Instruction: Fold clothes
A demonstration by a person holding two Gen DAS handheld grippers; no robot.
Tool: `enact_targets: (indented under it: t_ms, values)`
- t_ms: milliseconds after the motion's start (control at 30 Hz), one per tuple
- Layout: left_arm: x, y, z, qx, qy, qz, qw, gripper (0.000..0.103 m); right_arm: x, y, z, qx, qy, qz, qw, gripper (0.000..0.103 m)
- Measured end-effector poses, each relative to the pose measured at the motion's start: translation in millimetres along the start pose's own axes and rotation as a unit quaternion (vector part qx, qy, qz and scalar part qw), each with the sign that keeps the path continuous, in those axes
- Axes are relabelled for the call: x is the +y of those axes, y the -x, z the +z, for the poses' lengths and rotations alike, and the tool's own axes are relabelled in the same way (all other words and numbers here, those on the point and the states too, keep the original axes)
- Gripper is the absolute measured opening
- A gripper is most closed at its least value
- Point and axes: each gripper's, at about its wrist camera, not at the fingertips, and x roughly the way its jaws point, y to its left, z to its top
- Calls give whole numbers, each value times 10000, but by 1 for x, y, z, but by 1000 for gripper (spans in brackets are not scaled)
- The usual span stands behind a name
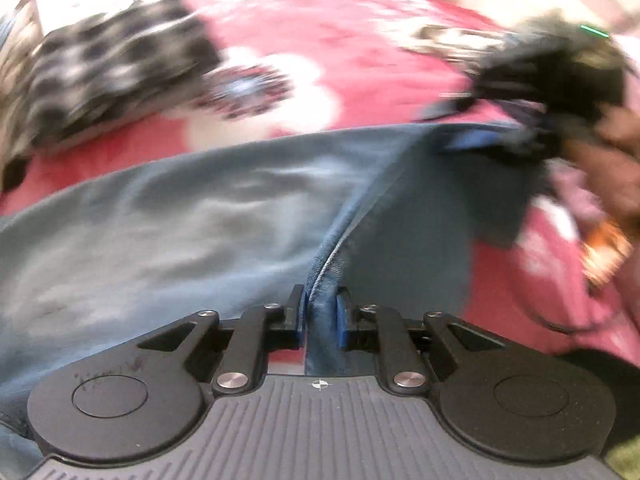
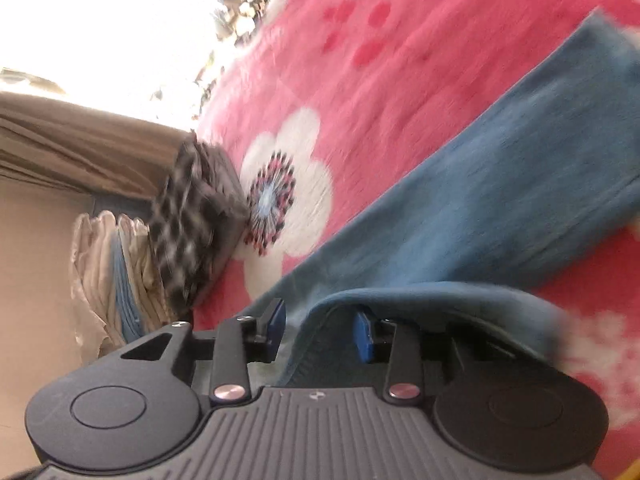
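Left wrist view: the left gripper (image 1: 320, 312) pinches a seamed edge of the blue jeans (image 1: 200, 216), its blue pads pressed against the bunched denim. The jeans lie spread across a pink flowered blanket (image 1: 340, 52); a folded black-and-white checked garment (image 1: 112, 76) sits beyond them on the blanket. In the right wrist view, the right gripper (image 2: 320, 328) stands part-spread, a fold of the jeans (image 2: 500, 208) draped over and between its pads (image 2: 362, 336) with no visible squeeze; whether it truly holds cloth cannot be told. A stack of folded pale clothes (image 2: 112, 272) rests next to the checked garment (image 2: 192, 216). Judged step: carrying one edge over to make a fold. Done well, the right gripper should likely close fully on its edge first, both edges should travel level and taut, and the seams should meet before release
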Motion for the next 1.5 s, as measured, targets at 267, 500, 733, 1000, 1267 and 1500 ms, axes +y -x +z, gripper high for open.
enact_targets:
  t_ms: [267,500,733,1000,1267,1500]
  values:
    - [17,6,-7,-161,181,231,9994,32,-61,50,-21,-65,218,-1496,9885,42]
    - [32,32,2,-604,360,823,9941,31,-52,10,-15,80,1438,-1509,9780,53]
    - [-28,51,-16,-74,-726,-288,9969,32,-42,-10,-12,346,2248,-1548,9614,29]
    - [-134,10,-86,522,-2413,261,9687,32,-14,58,11,1511,2496,-1201,9489,7]
    - [-171,24,-110,-170,-2903,903,9525,35,-50,125,52,3199,1387,-1773,9203,7]
    - [-171,60,-113,151,-2412,181,9702,36,-66,145,29,3859,1361,-2080,8884,7]
